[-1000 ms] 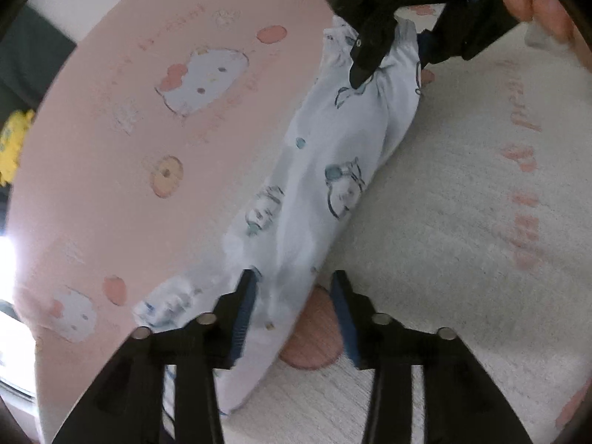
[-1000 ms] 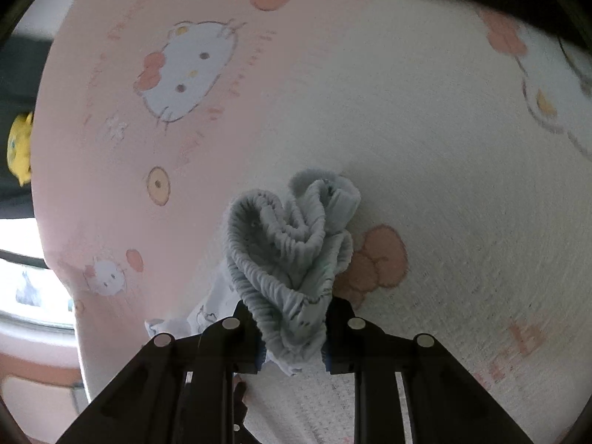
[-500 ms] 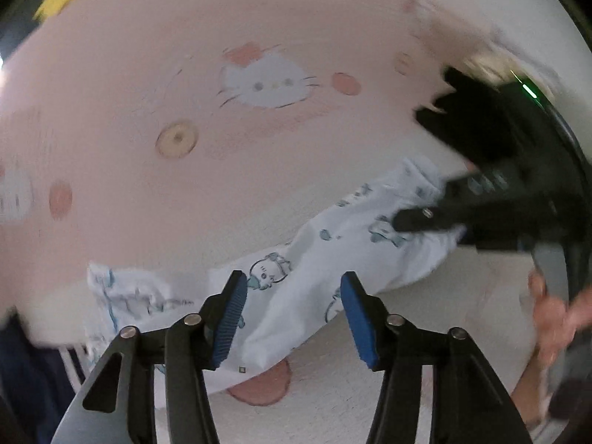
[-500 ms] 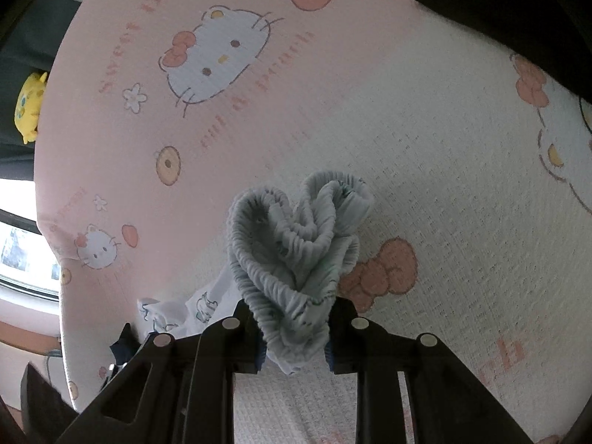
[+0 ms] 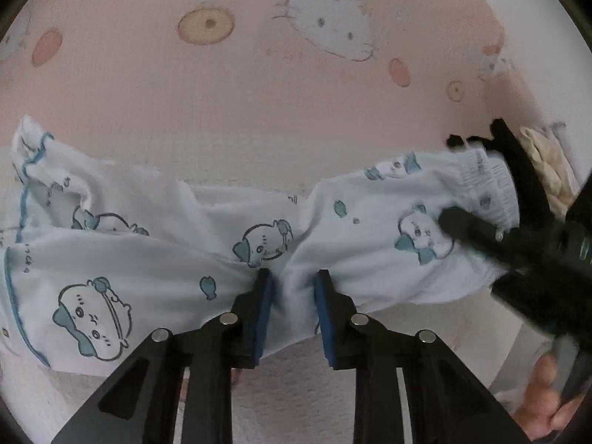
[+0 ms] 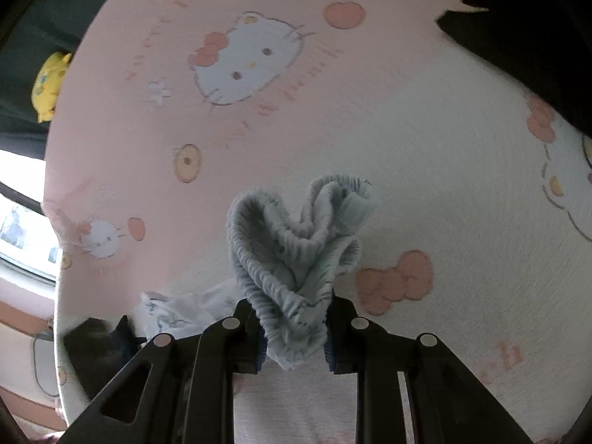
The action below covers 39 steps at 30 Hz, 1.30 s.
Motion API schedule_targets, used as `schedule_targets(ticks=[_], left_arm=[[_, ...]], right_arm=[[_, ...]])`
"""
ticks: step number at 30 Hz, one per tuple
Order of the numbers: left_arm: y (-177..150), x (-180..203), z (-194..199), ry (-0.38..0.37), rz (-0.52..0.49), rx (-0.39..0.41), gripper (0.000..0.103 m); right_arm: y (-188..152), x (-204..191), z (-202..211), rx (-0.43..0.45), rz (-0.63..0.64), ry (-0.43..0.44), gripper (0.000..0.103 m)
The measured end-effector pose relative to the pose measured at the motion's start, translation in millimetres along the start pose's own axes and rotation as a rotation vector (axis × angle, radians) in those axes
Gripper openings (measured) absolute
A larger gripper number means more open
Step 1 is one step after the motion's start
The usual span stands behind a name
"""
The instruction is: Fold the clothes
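A pair of pale blue children's trousers (image 5: 155, 259) with cartoon prints lies stretched across the pink and white Hello Kitty sheet (image 5: 236, 92). My left gripper (image 5: 294, 299) is shut on the cloth at the trousers' middle; the fabric bunches between its blue pads. My right gripper (image 6: 294, 329) is shut on the gathered elastic waistband (image 6: 296, 251), which stands up in ruffled folds. In the left wrist view the right gripper (image 5: 492, 203) is the black shape at the right, holding the waistband end (image 5: 488, 181).
A cream cloth (image 5: 547, 170) lies behind the right gripper. A dark garment (image 6: 536, 37) sits at the sheet's far right. A yellow toy (image 6: 50, 85) is off the bed's left edge. The bed edge runs down the left in the right wrist view.
My left gripper swung round to face the trousers side-on, came down on their middle and closed on the cloth. The right gripper kept its hold on the waistband.
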<state>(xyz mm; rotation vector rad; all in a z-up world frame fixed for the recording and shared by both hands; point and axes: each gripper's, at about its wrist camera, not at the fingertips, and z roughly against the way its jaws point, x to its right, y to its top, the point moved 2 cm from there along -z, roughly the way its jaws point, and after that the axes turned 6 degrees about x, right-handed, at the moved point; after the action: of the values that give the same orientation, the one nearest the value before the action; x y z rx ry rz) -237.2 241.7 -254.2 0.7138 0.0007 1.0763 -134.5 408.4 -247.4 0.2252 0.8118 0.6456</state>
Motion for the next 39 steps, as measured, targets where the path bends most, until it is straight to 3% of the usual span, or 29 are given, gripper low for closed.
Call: schedule_targets(ticks=[6,9,12,16,18,19,20,25,31,39], left_arm=[[1,1,8,-0.011,-0.007,-0.007,0.021],[4,-14,16,-0.093,0.112,-0.038,0.021],[9,-36,37,-0.161,0.257,-0.027,0.021],[17,-53,66,-0.212,0.311,-0.020,0.023],[22,-59,76,-0.231,0.332,-0.038,0.039],[25,-62,81,-0.235,0.340,-0.040,0.058],[27,-65,85,-0.243,0.350,-0.036,0.067],[33,-76,99,-0.308,0.419,0.001,0.067],[39,-90,91,-0.360,0.511,-0.026,0.067],[42,-96,79,-0.338,0.496,-0.067,0.067]], right_arm=[[-1,-37,5,0.042,0.148,0.122,0.023],[-5,-54,7,0.064,0.249,0.103,0.023],[-7,-59,9,0.075,0.257,0.108,0.023],[-12,-69,8,0.082,0.302,0.114,0.023],[-15,-74,6,0.074,0.316,0.141,0.023],[-18,-78,6,0.071,0.333,0.152,0.023],[-21,-83,5,0.069,0.353,0.161,0.023],[-44,-107,-6,0.033,0.484,0.190,0.023],[-61,-120,-18,0.001,0.573,0.189,0.023],[-79,-127,-37,-0.060,0.625,0.191,0.023]])
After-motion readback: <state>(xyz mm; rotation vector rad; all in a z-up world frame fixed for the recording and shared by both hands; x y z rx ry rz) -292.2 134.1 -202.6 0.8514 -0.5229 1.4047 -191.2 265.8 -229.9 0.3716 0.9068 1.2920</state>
